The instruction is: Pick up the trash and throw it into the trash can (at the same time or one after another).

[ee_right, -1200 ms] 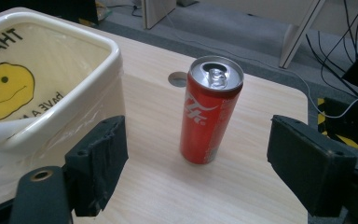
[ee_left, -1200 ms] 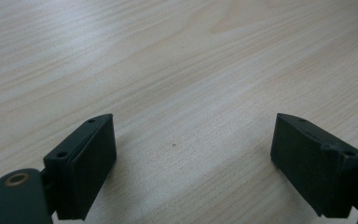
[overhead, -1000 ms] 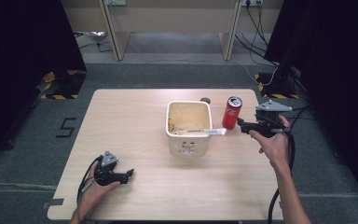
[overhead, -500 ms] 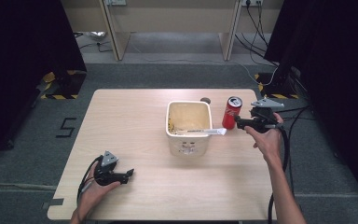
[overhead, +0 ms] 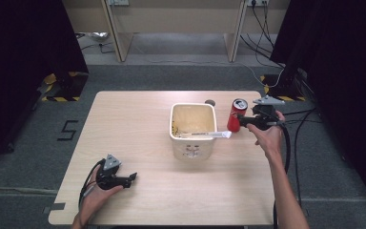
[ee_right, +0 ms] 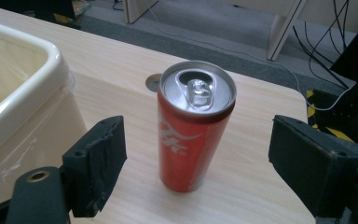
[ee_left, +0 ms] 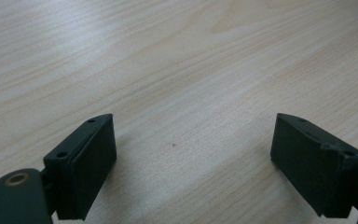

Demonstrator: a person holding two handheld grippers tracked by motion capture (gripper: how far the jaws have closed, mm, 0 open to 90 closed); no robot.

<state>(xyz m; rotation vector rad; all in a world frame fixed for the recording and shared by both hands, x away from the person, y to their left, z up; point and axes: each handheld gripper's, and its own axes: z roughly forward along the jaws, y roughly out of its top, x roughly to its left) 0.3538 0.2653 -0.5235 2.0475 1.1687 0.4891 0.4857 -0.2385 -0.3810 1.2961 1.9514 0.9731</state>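
My left hand-held gripper (overhead: 132, 177) rests low on the near left part of the worktop (overhead: 133, 129), where it was a second ago; its jaws stand wide apart over bare wood and hold nothing. In the middle sits the cream tub (overhead: 193, 130) with a white strip (overhead: 205, 135) lying across its near rim, unmoved. Just right of the tub stands the red can (overhead: 237, 115), upright near the far right edge, with a small round hole (overhead: 210, 102) in the worktop behind it.

The change is on the right: over the last second my right hand-held gripper (overhead: 242, 121) has slid in toward the can from the right. In the right gripper view the can (ee_right: 195, 126) now stands between the spread jaws, touching neither. I judge the approach nearly done, with closing on the can the next step.

The can is slim, red with white lettering, its silver top showing the pull tab. Whether the mouth is opened I cannot tell. It looks light and easy to tip, so the jaws should meet it squarely at mid-height.
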